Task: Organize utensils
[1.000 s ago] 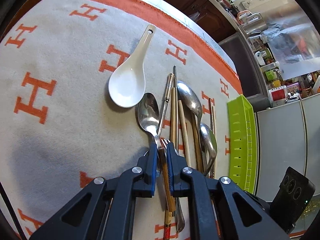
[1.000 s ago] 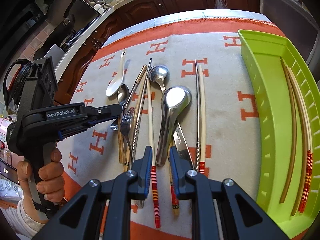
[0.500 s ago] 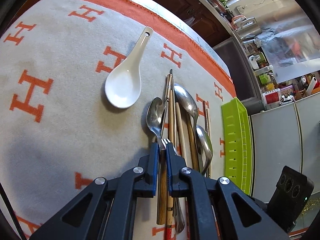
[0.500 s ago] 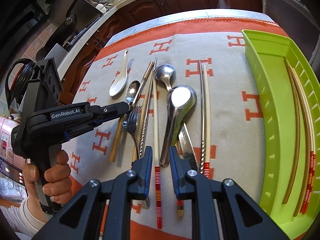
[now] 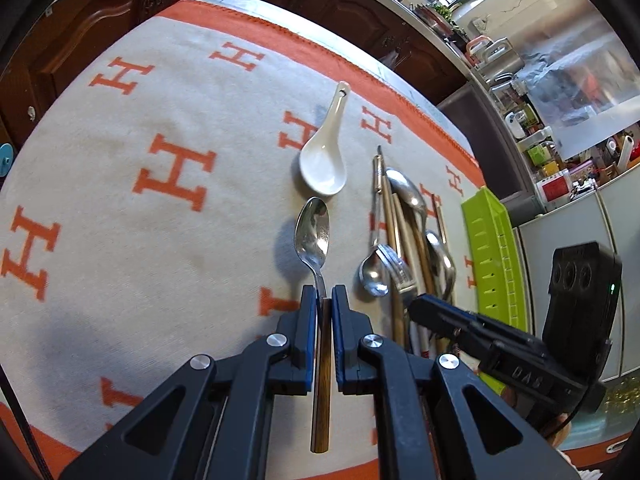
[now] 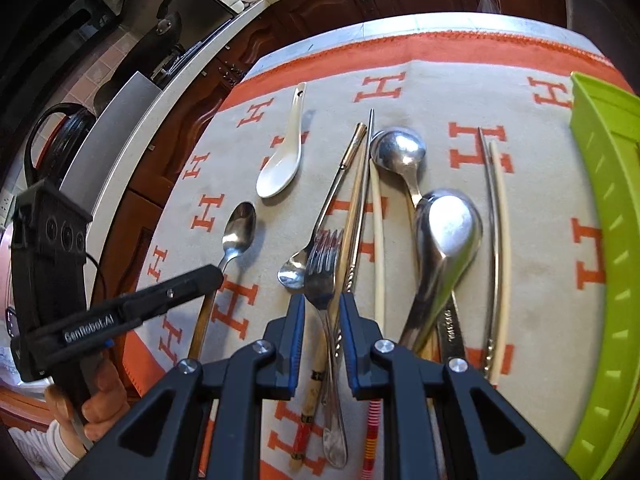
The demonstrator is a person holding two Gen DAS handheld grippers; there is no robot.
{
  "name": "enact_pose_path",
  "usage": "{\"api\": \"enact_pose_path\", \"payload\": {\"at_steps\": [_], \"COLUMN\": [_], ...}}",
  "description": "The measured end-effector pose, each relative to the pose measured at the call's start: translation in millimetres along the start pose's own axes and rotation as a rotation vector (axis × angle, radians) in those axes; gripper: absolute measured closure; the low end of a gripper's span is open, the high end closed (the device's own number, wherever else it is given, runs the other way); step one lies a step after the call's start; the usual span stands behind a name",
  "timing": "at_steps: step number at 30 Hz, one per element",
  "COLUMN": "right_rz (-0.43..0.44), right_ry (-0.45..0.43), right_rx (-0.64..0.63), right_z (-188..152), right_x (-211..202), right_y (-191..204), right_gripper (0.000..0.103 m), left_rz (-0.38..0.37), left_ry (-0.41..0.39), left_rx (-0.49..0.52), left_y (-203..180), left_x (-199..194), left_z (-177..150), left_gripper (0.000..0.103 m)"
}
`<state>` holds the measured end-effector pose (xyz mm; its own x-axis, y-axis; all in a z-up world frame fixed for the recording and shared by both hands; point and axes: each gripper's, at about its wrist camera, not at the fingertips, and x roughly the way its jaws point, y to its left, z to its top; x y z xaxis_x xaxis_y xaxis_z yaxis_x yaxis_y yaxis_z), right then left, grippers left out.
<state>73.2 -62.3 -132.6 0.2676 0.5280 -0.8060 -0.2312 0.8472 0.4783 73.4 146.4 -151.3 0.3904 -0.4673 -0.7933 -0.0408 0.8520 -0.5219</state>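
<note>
Cream cloth with orange H marks (image 5: 120, 208) covers the tabletop. At its far side lies the lime green plastic tray (image 6: 608, 240), well apart from the pile of steel spoons, fork and chopsticks (image 6: 360, 248) between. Beside that pile, the left claw (image 5: 325, 294) is clamped on a wooden-handled steel teaspoon (image 5: 313, 236), bowl raised. Keeping it level would help carry it clear. Over the fork, the right claw (image 6: 322, 300) hangs narrowly parted, gripping nothing.

From the right wrist I see the green tray (image 6: 608, 240) cut off at the frame edge. My right tool (image 6: 320, 308) hides the lower fork (image 6: 322, 276) handle, and the knife (image 6: 450, 328) blade marking seems blurred.
</note>
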Motion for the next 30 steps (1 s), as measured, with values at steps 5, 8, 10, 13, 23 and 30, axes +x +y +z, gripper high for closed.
{"api": "enact_pose_path", "payload": {"at_steps": [5, 8, 10, 13, 23, 30], "right_rz": [0.005, 0.01, -0.005, -0.012, -0.019, 0.02], "right_ry": [0.002, 0.003, -0.001, -0.006, -0.038, -0.113], "right_rx": [-0.012, -0.042, -0.076, -0.104, -0.137, -0.099], "right_z": [2, 1, 0, -2, -10, -12], "right_x": [8, 12, 13, 13, 4, -28], "right_y": [3, 10, 16, 21, 27, 20], "right_gripper": [0.087, 0.097, 0.098, 0.1, 0.101, 0.101], "left_rz": [0.027, 0.031, 0.033, 0.036, 0.095, 0.057], "left_ry": [0.007, 0.023, 0.025, 0.036, 0.031, 0.004], "left_rx": [0.006, 0.008, 0.016, 0.027, 0.106, 0.069], "left_y": [7, 7, 6, 4, -8, -12], "left_x": [3, 7, 8, 10, 15, 4], "left_z": [-3, -4, -6, -6, -11, -11], "left_gripper": [0.098, 0.098, 0.098, 0.097, 0.098, 0.099]}}
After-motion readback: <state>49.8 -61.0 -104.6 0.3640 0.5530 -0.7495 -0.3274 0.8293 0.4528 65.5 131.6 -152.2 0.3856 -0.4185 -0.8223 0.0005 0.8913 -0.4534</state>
